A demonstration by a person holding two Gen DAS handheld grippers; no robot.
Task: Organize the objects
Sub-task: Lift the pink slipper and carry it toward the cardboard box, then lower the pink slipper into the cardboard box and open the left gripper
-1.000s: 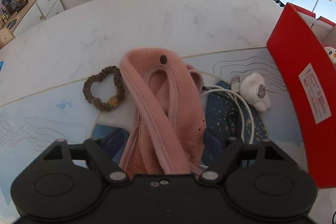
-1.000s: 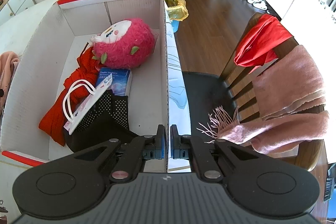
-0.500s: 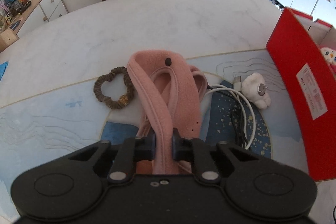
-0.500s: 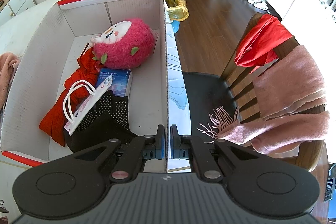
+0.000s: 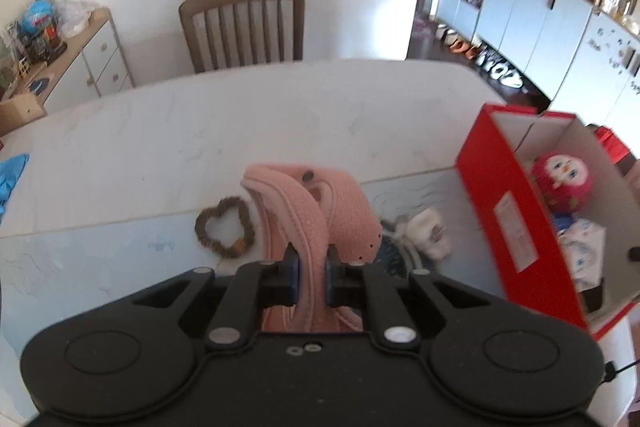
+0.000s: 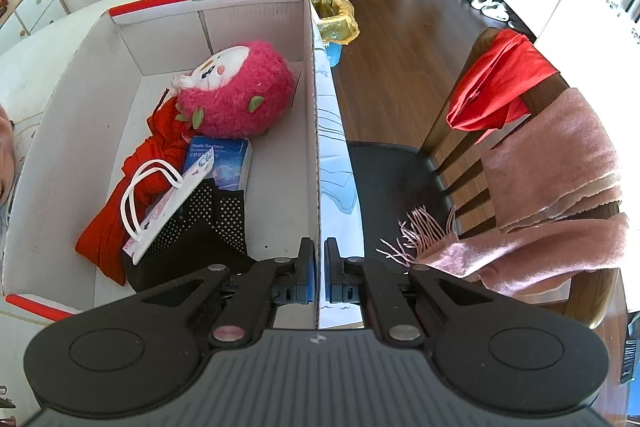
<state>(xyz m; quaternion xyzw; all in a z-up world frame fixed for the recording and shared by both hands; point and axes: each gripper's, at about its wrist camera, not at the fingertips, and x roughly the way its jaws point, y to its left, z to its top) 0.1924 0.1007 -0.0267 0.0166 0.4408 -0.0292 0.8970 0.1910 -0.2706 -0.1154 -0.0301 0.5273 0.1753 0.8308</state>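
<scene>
My left gripper (image 5: 312,267) is shut on a pink fleece garment (image 5: 316,211), which hangs lifted above the table mat. To its right stands the red-and-white cardboard box (image 5: 504,203). My right gripper (image 6: 319,269) is shut on the box's right wall (image 6: 316,107). Inside the box lie a pink plush toy (image 6: 240,87), a red cloth (image 6: 108,231), a blue packet (image 6: 228,163), a white paper bag (image 6: 160,215) and a black dotted bag (image 6: 208,227). The fleece shows at the far left edge (image 6: 5,147) of the right wrist view.
A brown hair scrunchie (image 5: 224,231) and a small white plush charm (image 5: 428,233) with a white cable lie on the mat below the fleece. A wooden chair (image 5: 244,23) stands beyond the table. Another chair (image 6: 560,163), draped with scarves, stands right of the box.
The left jaws closed on the pink fleece, then lifted it off the mat; the view rose and the box's inside came into sight. The right gripper stayed still on the box wall.
</scene>
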